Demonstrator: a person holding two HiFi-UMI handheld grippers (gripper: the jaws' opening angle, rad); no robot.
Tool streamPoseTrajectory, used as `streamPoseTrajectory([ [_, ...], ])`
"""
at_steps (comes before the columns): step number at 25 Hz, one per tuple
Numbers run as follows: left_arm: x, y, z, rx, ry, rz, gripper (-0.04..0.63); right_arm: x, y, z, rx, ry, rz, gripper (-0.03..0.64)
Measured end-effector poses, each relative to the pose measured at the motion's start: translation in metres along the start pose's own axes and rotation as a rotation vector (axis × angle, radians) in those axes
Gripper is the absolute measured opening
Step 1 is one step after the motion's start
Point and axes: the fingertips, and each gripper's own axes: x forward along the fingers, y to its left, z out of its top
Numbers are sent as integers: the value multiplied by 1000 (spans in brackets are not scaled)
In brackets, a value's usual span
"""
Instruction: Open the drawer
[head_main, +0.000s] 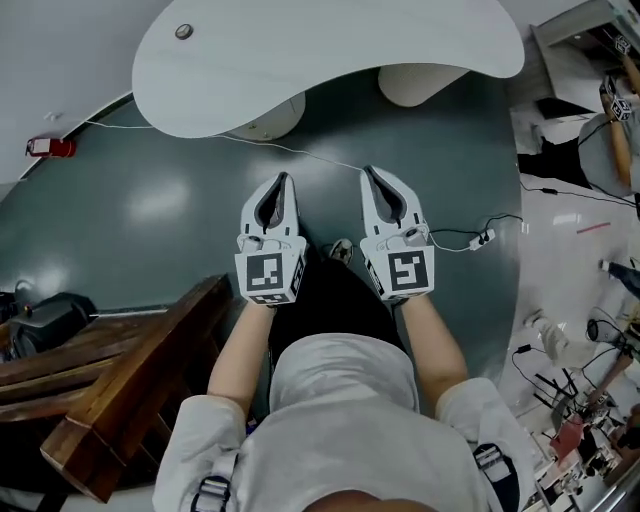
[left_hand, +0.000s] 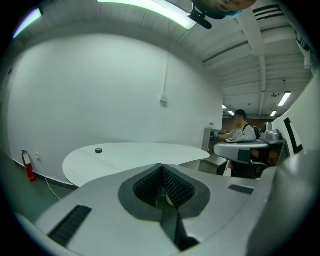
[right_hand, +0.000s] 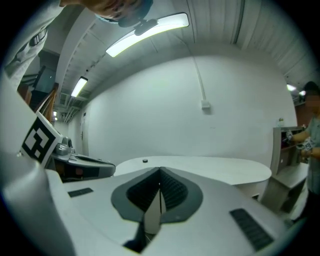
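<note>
No drawer can be made out in any view. In the head view both grippers are held side by side in front of the person, over the dark floor, pointing toward a white curved table. My left gripper has its jaws together with nothing between them, as the left gripper view also shows. My right gripper looks the same, its tips meeting in the right gripper view with nothing held. The table lies ahead of both, some way off.
A small dark round object sits on the table, which rests on white pedestals. Wooden furniture stands at lower left. A red fire extinguisher is by the wall. Cables cross the floor. A person sits at the right.
</note>
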Motion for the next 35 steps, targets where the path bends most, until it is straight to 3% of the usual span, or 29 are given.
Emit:
streamPoseTrajectory([
  [6,19,31,-37,-31,-10,48,6,28,11,-44,24,31,40,14],
  [14,57,54,-106,-74,41,86,6,54,1,-105,63,97,44,14],
  [28,116,116,-187,-101,113,195,6,115,4,-175,139,153,30,14],
  [35,126,146,-216,-182,142,255,6,130,13,-198,165,197,52,14],
])
